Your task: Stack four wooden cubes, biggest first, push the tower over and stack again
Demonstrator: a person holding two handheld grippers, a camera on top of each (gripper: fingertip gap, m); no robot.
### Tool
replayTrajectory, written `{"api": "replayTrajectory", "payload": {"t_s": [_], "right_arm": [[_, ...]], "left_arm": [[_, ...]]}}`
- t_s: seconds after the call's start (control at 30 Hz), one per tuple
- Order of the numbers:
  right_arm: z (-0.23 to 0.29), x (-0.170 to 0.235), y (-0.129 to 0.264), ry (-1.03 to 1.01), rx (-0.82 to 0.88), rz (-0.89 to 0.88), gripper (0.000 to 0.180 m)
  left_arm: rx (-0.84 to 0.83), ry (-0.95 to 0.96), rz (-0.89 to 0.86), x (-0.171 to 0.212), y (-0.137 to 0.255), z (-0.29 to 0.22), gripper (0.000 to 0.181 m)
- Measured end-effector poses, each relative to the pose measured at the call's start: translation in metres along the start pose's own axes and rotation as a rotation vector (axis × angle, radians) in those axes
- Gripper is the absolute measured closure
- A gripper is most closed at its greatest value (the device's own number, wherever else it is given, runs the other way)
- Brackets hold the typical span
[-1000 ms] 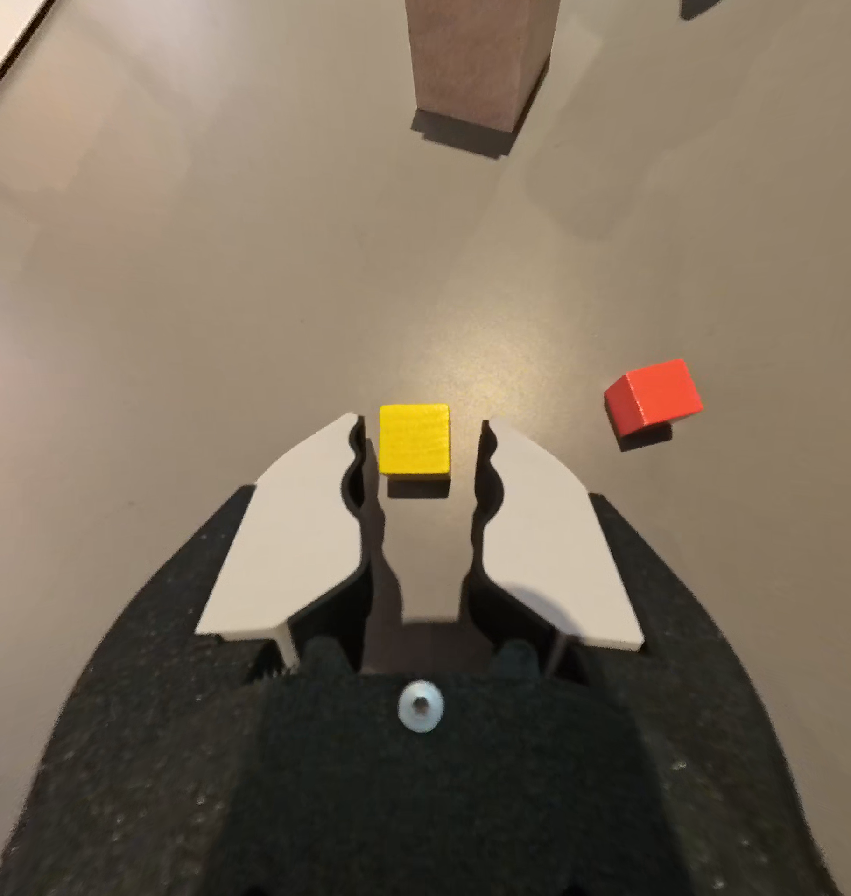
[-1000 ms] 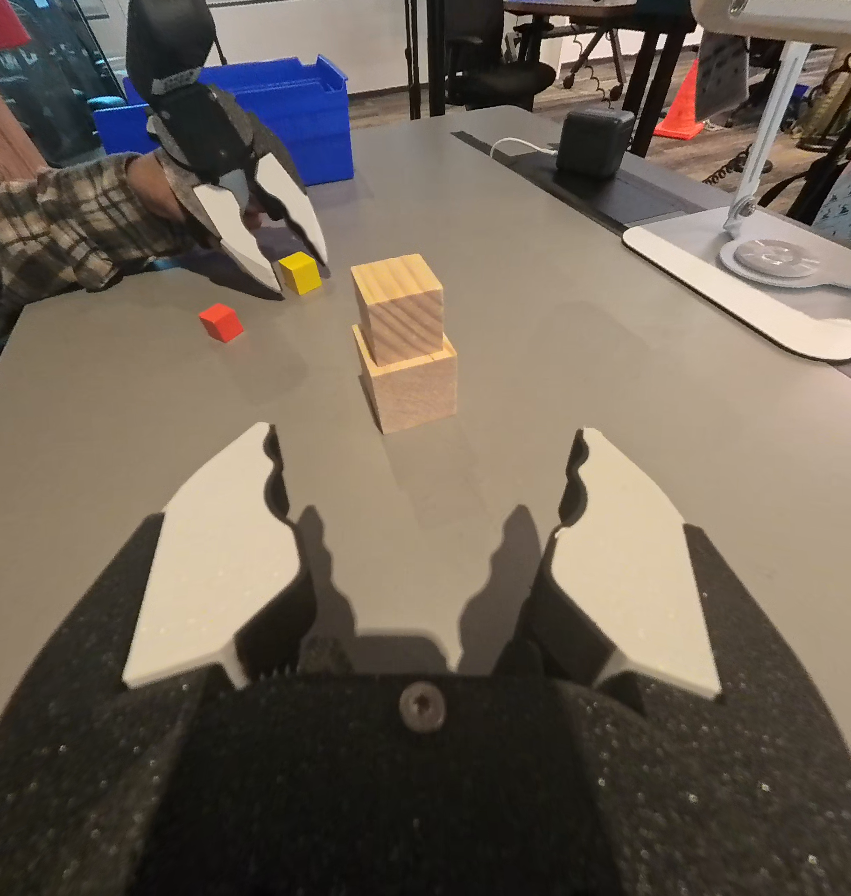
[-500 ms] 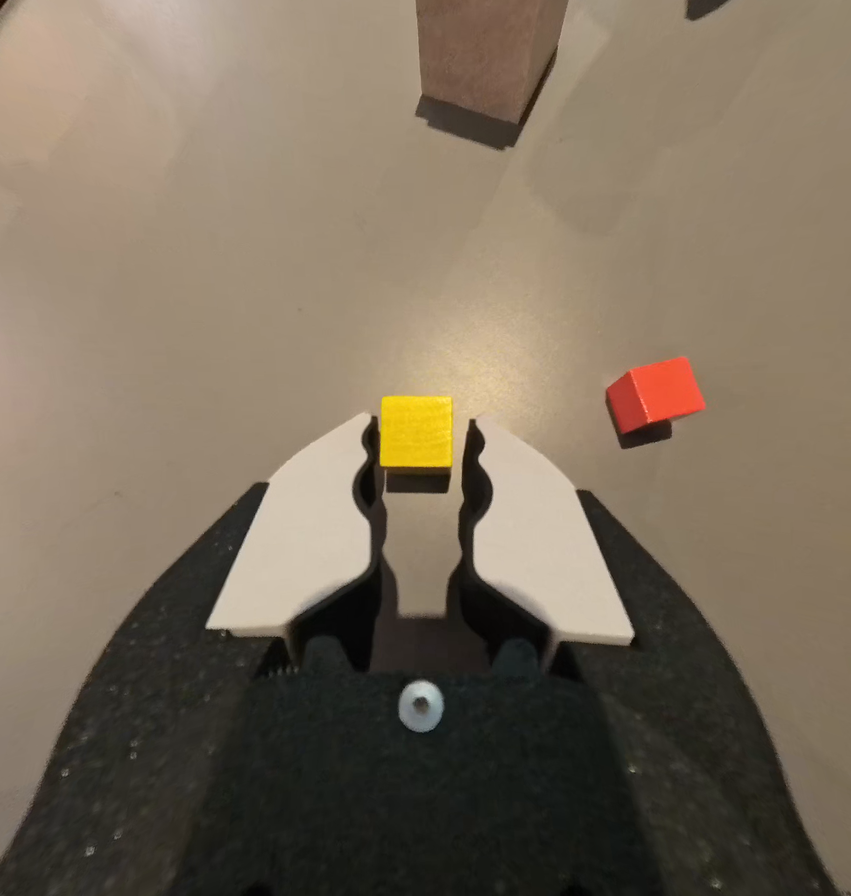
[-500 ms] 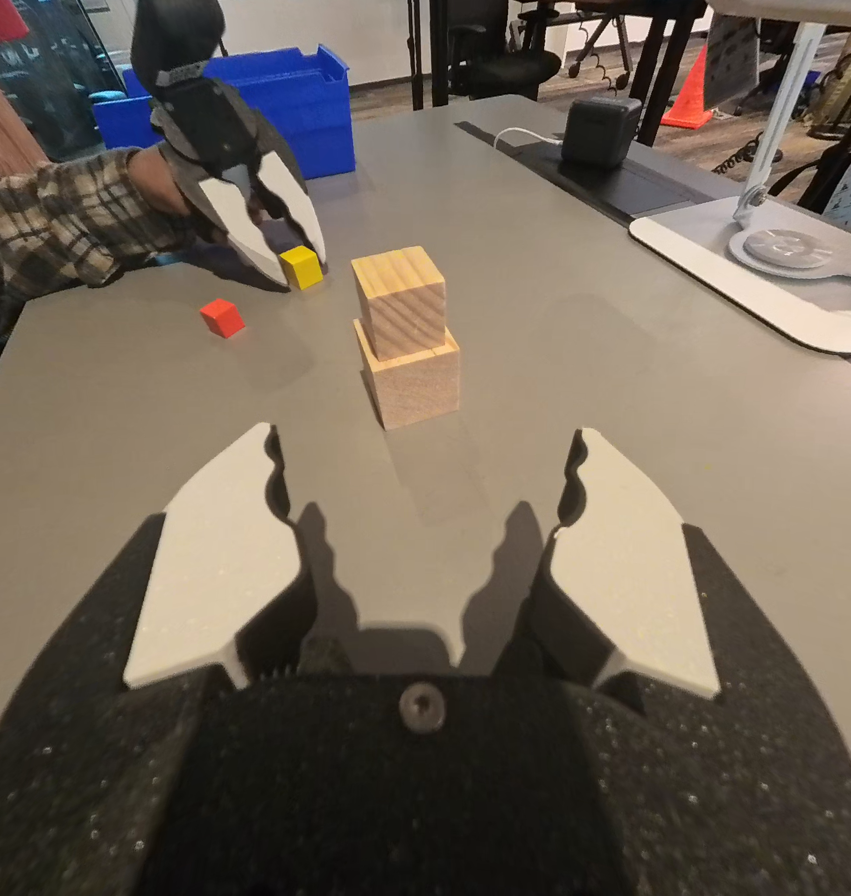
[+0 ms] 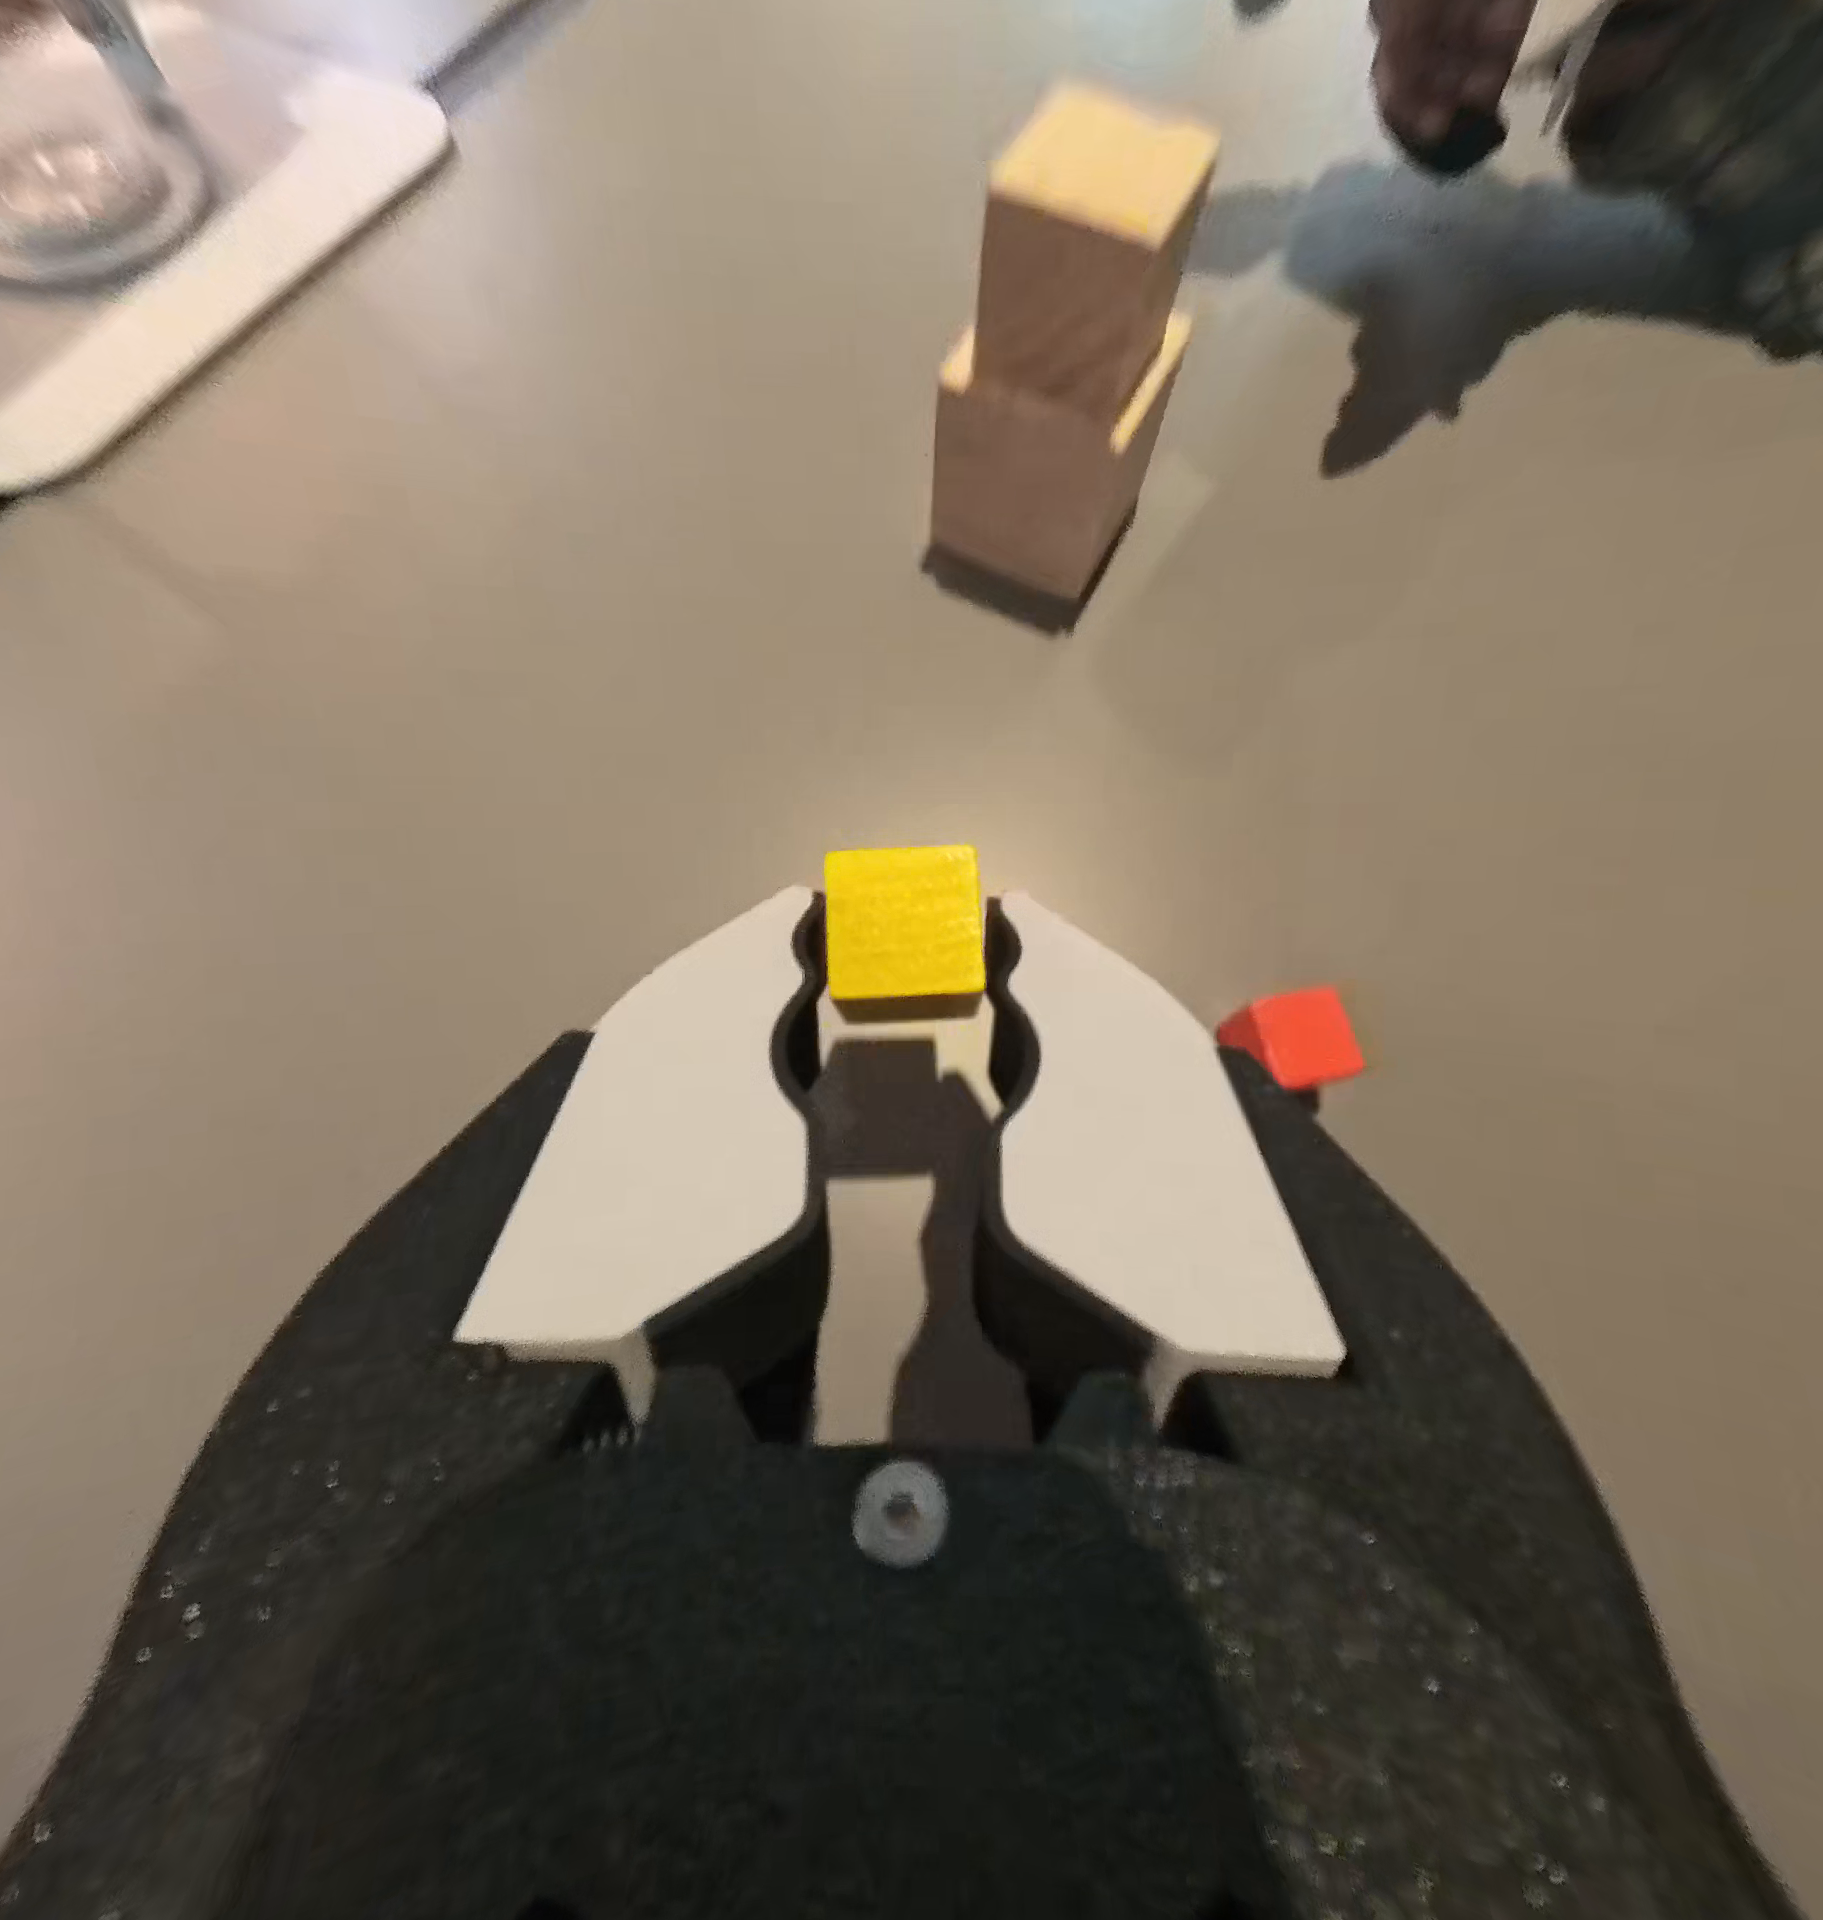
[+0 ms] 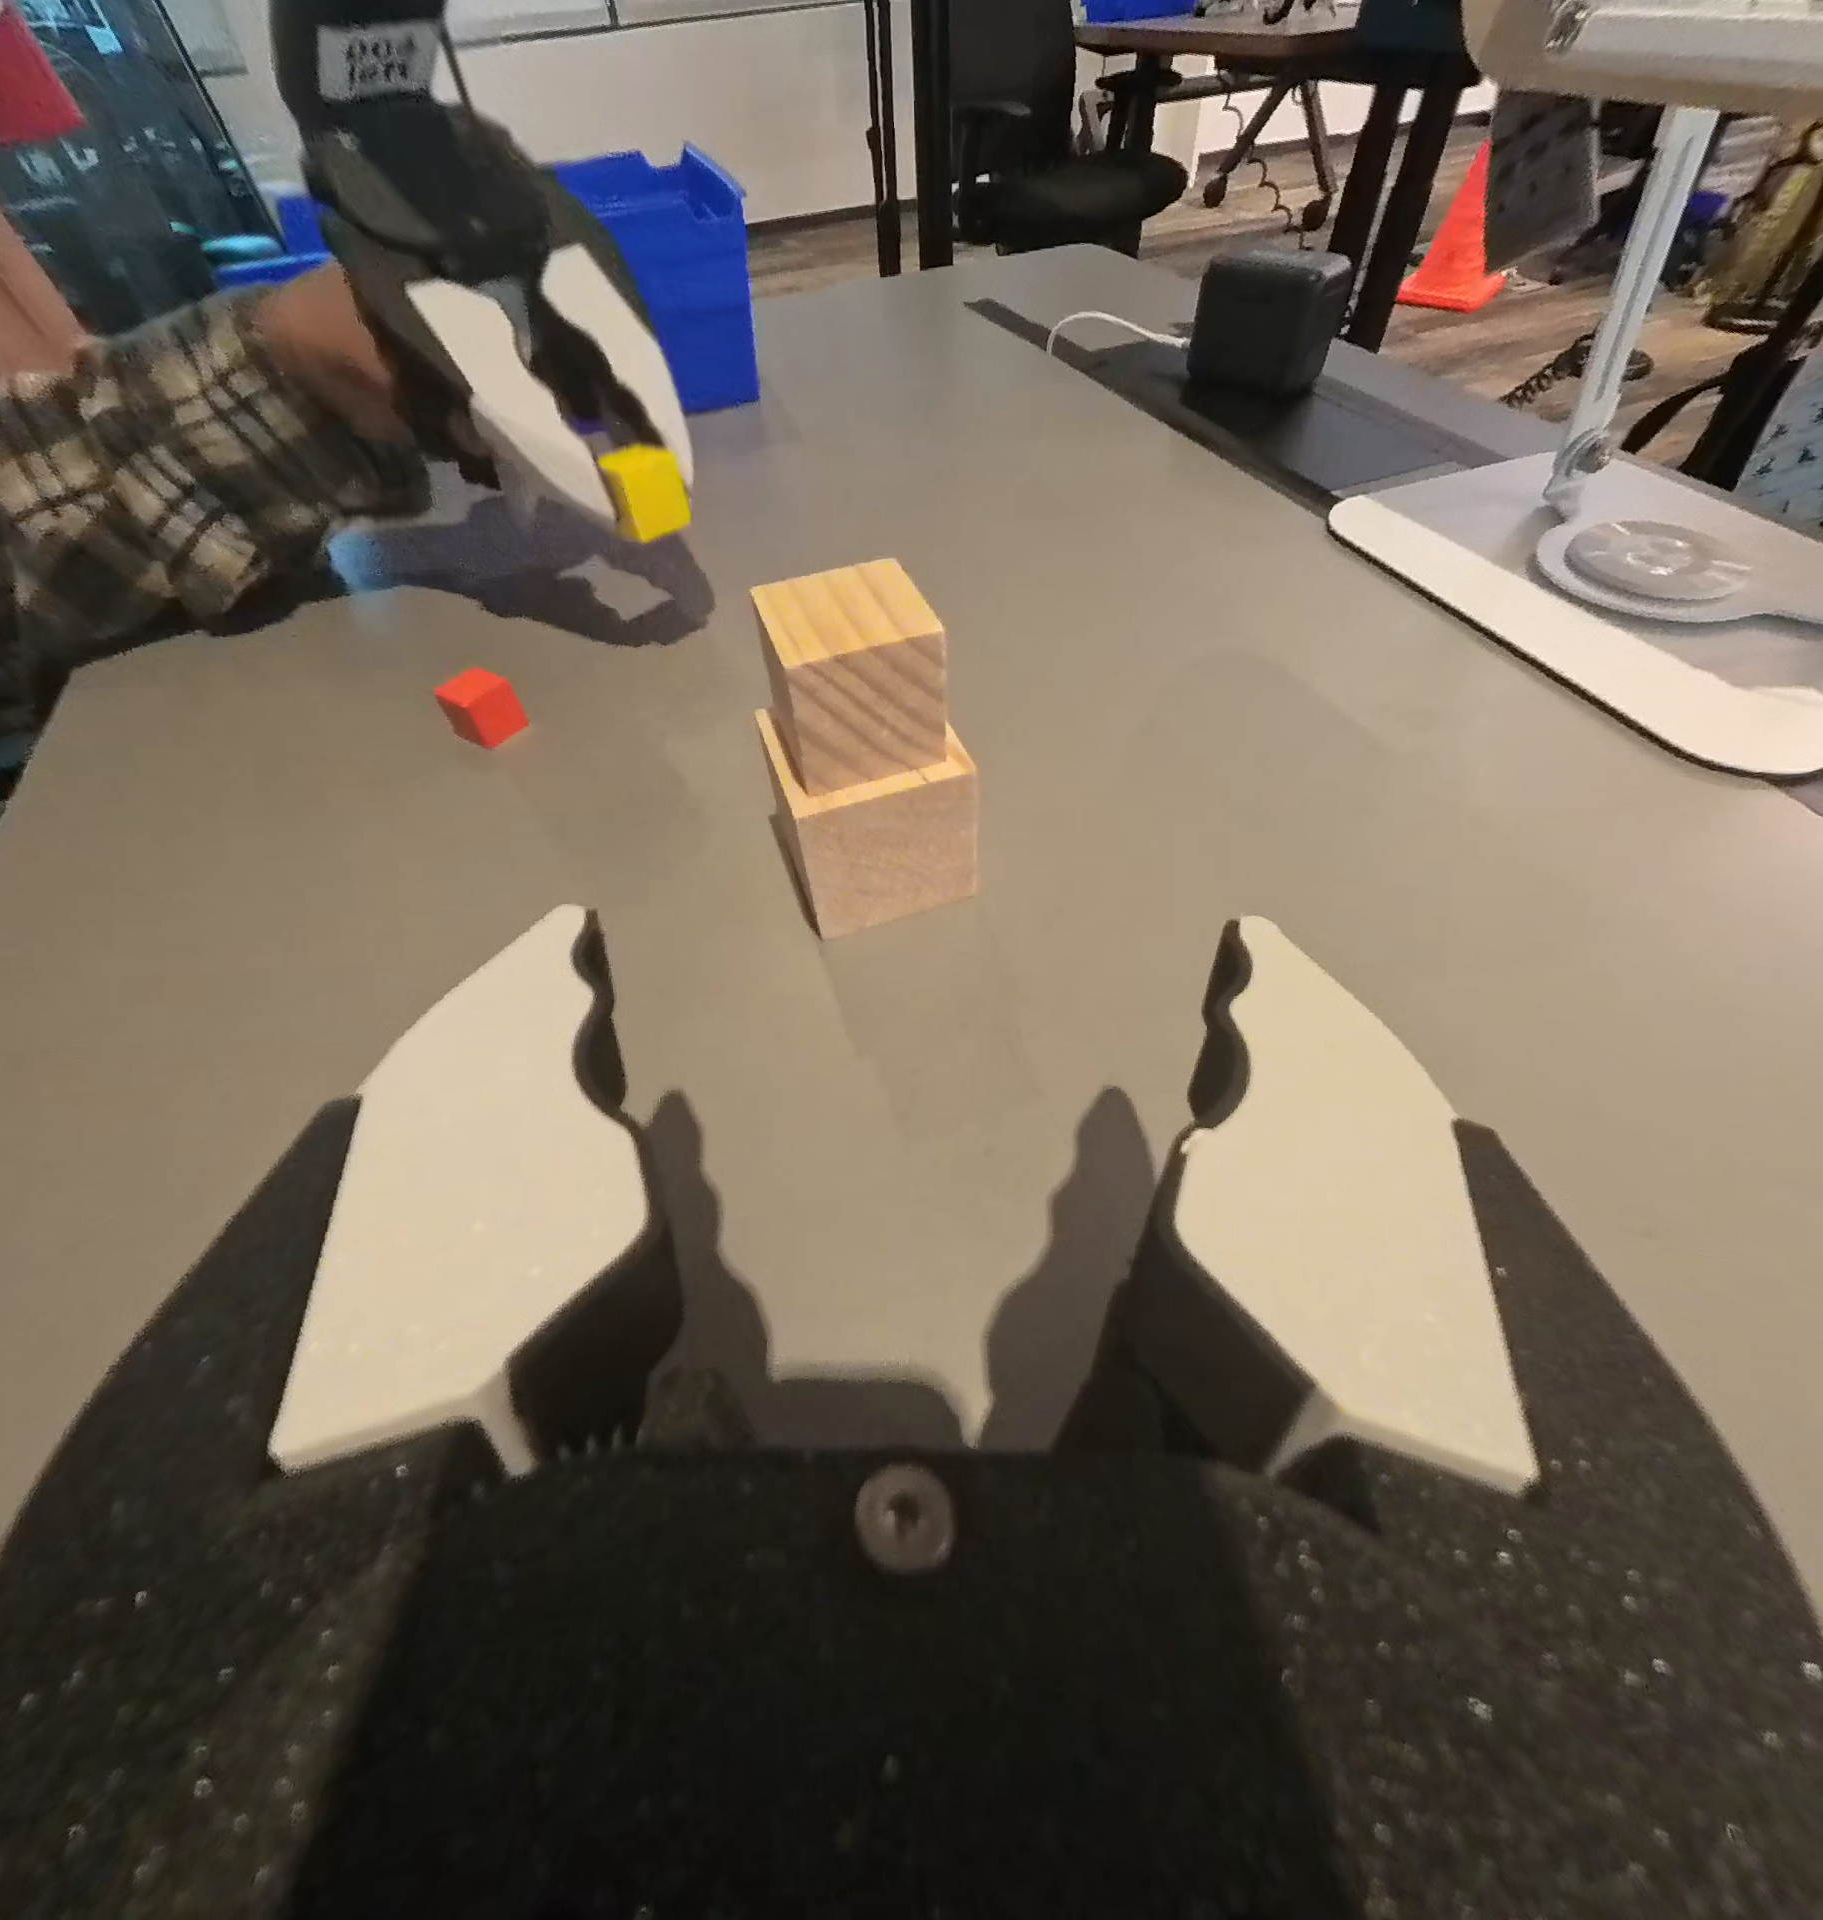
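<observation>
Left gripper [image 6: 642,488] clamped on small yellow painted wooden cube [image 6: 645,492], held clear of the grey table [image 6: 263,883]. Small red wooden cube [image 6: 482,707] lies loose, left of the two-block plain pine stack [image 6: 865,748]. Right gripper [image 6: 907,1039] hangs empty, fingers spread.

Risks: upper pine block sits off-centre; a nudge while placing topples it. Shallow tip grip may let yellow slip.

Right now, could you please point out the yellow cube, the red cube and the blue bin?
yellow cube [image 5: 903,921], left wrist view, top face.
red cube [image 6: 481,705], right wrist view, centre.
blue bin [image 6: 701,281], right wrist view, front wall.
</observation>
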State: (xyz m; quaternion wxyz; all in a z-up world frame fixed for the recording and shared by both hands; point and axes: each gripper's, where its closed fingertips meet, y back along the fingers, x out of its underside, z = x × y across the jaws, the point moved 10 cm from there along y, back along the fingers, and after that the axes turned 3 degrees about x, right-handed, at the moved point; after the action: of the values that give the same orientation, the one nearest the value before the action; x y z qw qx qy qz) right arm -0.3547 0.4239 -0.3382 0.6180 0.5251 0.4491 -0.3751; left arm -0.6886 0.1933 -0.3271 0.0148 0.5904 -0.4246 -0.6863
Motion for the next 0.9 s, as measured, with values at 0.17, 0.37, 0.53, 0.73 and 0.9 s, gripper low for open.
{"api": "replayTrajectory", "payload": {"t_s": [0.17,0.37,0.53,0.73,0.9], "right_arm": [[0.0,0.0,0.001,0.002,0.001,-0.006,0.073],[0.0,0.001,0.001,-0.003,0.001,-0.002,0.073],[-0.002,0.002,0.001,-0.009,-0.002,-0.001,0.074],[0.001,0.002,-0.002,0.004,-0.011,0.02,0.074],[-0.001,0.004,-0.001,-0.01,-0.012,0.02,0.074]], "left_arm": [[0.071,-0.073,-0.001,-0.082,-0.003,-0.002,0.152],[0.196,-0.242,0.069,-0.155,-0.054,-0.016,0.152],[0.218,-0.308,0.165,-0.162,-0.09,-0.017,0.152],[0.266,-0.278,0.126,-0.154,-0.097,-0.011,0.152],[0.338,-0.267,0.069,-0.156,-0.098,-0.011,0.152]]}}
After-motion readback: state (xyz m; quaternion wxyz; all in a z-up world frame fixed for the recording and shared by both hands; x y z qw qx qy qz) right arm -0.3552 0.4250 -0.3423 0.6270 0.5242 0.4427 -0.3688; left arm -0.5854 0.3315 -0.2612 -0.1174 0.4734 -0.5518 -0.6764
